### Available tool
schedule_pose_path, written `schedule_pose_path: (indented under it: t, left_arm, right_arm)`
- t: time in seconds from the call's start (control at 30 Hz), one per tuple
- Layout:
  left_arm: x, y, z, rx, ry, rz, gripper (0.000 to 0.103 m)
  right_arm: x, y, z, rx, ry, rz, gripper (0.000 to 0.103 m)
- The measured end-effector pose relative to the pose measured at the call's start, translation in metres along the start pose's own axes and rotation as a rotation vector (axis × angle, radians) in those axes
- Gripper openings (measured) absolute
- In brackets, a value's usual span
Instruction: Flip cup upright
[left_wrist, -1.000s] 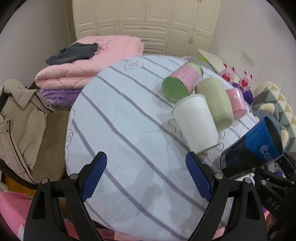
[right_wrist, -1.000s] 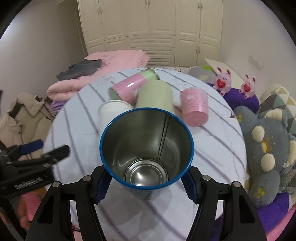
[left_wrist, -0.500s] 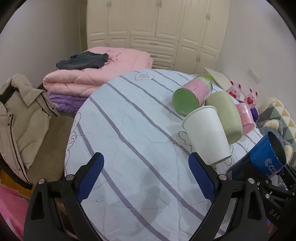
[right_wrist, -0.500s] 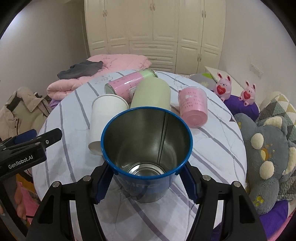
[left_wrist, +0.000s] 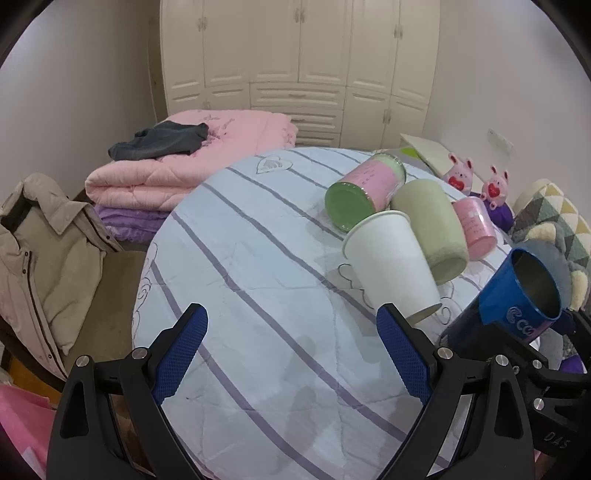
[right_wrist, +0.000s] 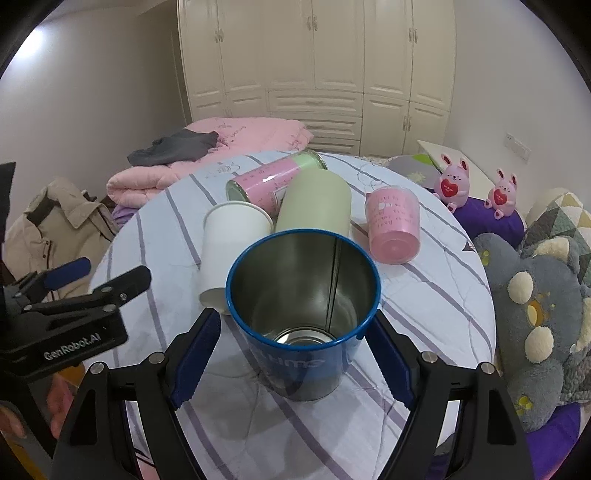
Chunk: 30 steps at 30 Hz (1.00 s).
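My right gripper (right_wrist: 295, 347) is shut on a blue metal cup (right_wrist: 301, 302), mouth up and tilted, its base at or just above the striped cloth. The same cup (left_wrist: 513, 302) shows at the right in the left wrist view. My left gripper (left_wrist: 291, 350) is open and empty over the near part of the round table (left_wrist: 240, 258). A white paper cup (left_wrist: 391, 266), a pale green cup (left_wrist: 432, 225), a pink and green can (left_wrist: 365, 188) and a small pink cup (left_wrist: 474, 225) lie on their sides beyond it.
Grey plush toy (right_wrist: 539, 317) and two pink bunny toys (right_wrist: 476, 184) sit to the right of the table. Folded pink quilt (left_wrist: 192, 166) and a beige jacket (left_wrist: 40, 243) lie at the left. White wardrobe (left_wrist: 295, 66) stands behind.
The right gripper has tilted the blue cup more upright and lowered it toward the cloth. The left gripper has drawn back and risen a little, staying open.
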<state>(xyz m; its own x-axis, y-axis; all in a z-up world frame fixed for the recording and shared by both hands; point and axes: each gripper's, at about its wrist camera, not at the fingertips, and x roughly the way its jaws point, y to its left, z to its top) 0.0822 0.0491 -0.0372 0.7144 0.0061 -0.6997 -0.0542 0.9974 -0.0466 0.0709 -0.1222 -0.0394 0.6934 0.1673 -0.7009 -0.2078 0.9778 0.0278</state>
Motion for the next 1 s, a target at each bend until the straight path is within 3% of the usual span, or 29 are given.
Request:
schedule_pose_path:
  t: [0.37,0.63,1.0]
  left_arm:
    - [-0.02,-0.017,-0.002,0.041,-0.07,0.018,0.094]
    - [-0.039,-0.025,-0.005,0.042,-0.157,0.007,0.094]
    - [-0.056,-0.034,-0.013,0.033,-0.286,-0.018,0.094]
  right_arm:
    - [-0.021,-0.008,0.0,0.025,-0.088,0.02,0.082]
    - [-0.042,-0.018,-0.009,0.063,-0.212,0.016,0.082]
    - [-0.051,-0.033,-0.025,0.107,-0.313,-0.004,0.082]
